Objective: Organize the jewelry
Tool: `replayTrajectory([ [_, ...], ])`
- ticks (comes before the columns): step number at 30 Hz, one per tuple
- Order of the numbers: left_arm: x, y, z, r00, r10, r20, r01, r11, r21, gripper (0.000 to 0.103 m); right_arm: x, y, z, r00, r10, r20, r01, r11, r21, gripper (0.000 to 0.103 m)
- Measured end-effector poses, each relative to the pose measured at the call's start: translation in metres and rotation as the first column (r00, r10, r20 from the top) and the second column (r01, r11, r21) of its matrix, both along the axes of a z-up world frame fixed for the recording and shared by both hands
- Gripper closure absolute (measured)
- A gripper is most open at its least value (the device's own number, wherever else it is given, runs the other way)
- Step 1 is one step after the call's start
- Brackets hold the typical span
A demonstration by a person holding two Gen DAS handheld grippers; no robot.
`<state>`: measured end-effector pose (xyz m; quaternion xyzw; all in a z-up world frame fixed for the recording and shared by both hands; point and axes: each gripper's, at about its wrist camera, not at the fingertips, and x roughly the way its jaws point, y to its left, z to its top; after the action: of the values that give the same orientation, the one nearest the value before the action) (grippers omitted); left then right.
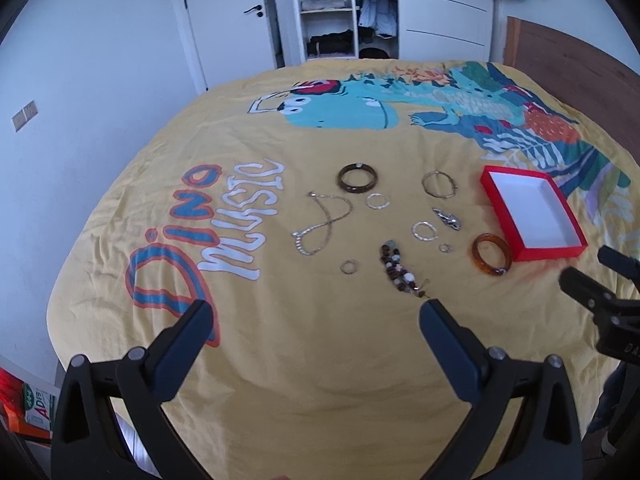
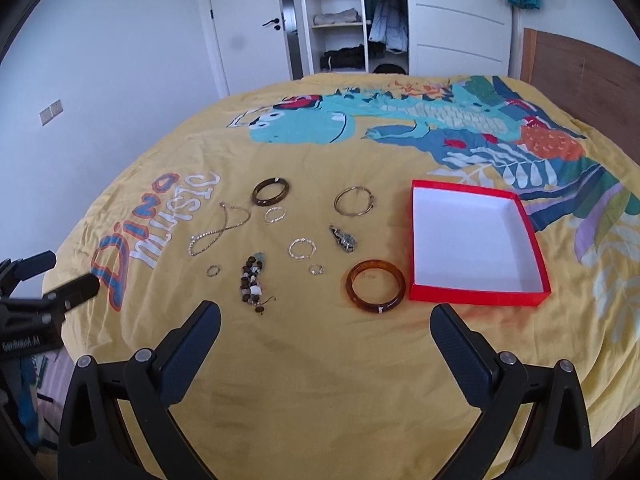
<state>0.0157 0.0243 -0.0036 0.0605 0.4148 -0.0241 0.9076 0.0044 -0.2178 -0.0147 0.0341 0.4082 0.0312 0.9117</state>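
Observation:
Jewelry lies spread on a yellow bedspread (image 1: 320,352). An open red box with a white inside (image 1: 534,212) (image 2: 476,242) stands at the right and holds nothing. An amber bangle (image 1: 492,254) (image 2: 376,286) lies just left of it. A dark brown bangle (image 1: 357,178) (image 2: 271,191), a thin metal bangle (image 1: 440,184) (image 2: 354,201), a silver chain necklace (image 1: 324,222) (image 2: 220,228), a beaded bracelet (image 1: 402,274) (image 2: 253,278), a silver pendant (image 1: 448,219) (image 2: 344,239) and several small rings lie further left. My left gripper (image 1: 318,318) and right gripper (image 2: 326,322) are open and empty, hovering near the front of the bed.
The bedspread carries a dinosaur print (image 2: 360,120) and "Dino Music" lettering (image 1: 208,232). A wooden headboard (image 2: 580,68) is at the right. A white door (image 2: 248,24) and an open wardrobe (image 2: 344,20) stand beyond the bed. The right gripper shows in the left wrist view (image 1: 592,292).

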Motion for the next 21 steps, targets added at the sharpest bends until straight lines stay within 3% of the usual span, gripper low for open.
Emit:
replayTrajectory([
  [8, 0.019, 0.021, -0.015, 0.997, 0.042, -0.062, -0.042, 0.999, 0.000, 0.000, 0.010, -0.009, -0.014, 0.996, 0.022, -0.089, -0.019, 0.999, 0.037, 0.002],
  [10, 0.025, 0.019, -0.026, 0.995, 0.035, -0.094, -0.036, 0.999, -0.004, 0.000, 0.012, -0.012, -0.019, 0.994, 0.033, -0.103, -0.028, 0.998, 0.052, 0.022],
  [12, 0.035, 0.016, -0.040, 0.991, 0.015, -0.133, -0.018, 1.000, -0.024, 0.000, 0.019, -0.016, -0.028, 0.990, 0.036, -0.134, -0.028, 0.998, 0.058, 0.034],
  [16, 0.057, 0.009, -0.062, 0.985, -0.013, -0.170, 0.004, 0.999, -0.053, 0.000, 0.030, -0.024, -0.045, 0.984, 0.045, -0.170, -0.033, 0.997, 0.077, 0.047],
  [21, 0.080, -0.001, -0.080, 0.979, -0.043, -0.199, 0.025, 0.995, -0.095, 0.001, 0.052, -0.035, -0.067, 0.975, 0.047, -0.219, -0.028, 0.996, 0.090, 0.054],
])
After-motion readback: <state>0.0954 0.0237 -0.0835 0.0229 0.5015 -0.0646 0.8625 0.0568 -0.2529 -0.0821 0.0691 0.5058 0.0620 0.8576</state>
